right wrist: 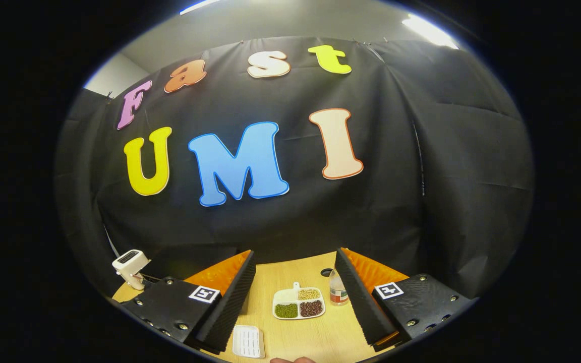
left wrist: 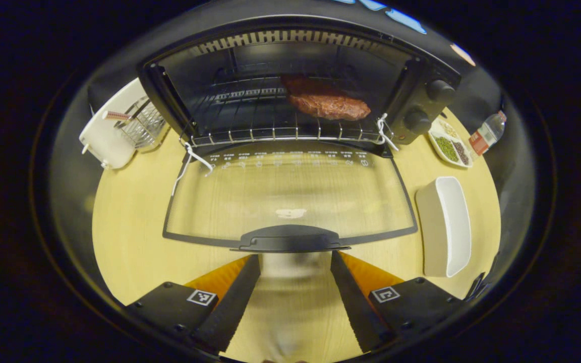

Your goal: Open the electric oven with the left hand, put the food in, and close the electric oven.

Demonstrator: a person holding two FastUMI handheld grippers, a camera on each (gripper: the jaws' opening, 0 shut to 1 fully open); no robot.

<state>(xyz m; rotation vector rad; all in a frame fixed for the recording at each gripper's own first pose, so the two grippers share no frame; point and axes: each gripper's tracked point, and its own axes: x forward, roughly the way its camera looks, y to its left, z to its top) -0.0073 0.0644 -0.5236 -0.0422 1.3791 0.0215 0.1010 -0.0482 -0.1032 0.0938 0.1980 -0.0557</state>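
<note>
Inside, meat [left wrist: 330,103] on oven [left wrist: 290,75] rack; door [left wrist: 290,194] down (printing unreadable).

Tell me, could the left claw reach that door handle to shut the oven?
Probably yes. The left claw is open, with the handle of the lowered door just ahead of its fingertips and nothing between them.

Both tongs [left wrist: 295,297] [right wrist: 295,302]: blk ribbed pads, orange backing, blk screwed mounts w/ sq markers.
</note>
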